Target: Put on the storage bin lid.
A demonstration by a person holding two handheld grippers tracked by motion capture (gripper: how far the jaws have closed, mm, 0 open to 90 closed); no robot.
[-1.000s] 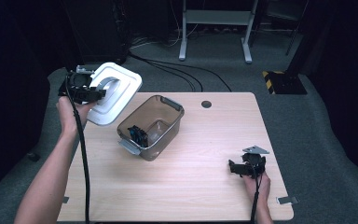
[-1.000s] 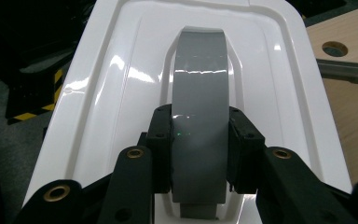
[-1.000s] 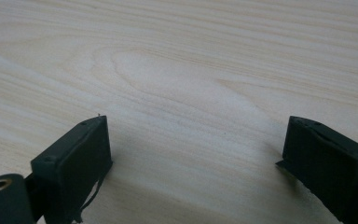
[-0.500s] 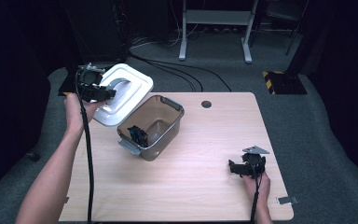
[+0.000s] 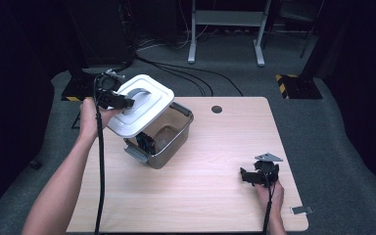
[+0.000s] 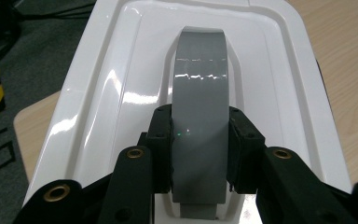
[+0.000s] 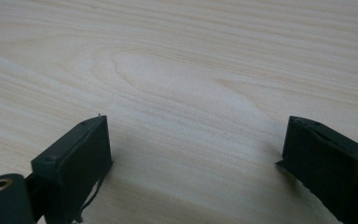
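1. White lid [image 5: 142, 105], upper left of the high view: tilted, long axis running lower left to upper right, upper-right edge over the clear bin [image 5: 164, 137] on the bench [image 5: 210, 196].
2. Grey handle [image 6: 199, 116] clamped between the jaws of the left gripper [image 5: 120, 100].
3. Versus a second ago: lid shifted rightward, now overlapping the bin's rim.
4. Left forearm stretched up from lower left; right gripper [image 5: 254, 177] resting low at lower right, jaws apart over bare wood.
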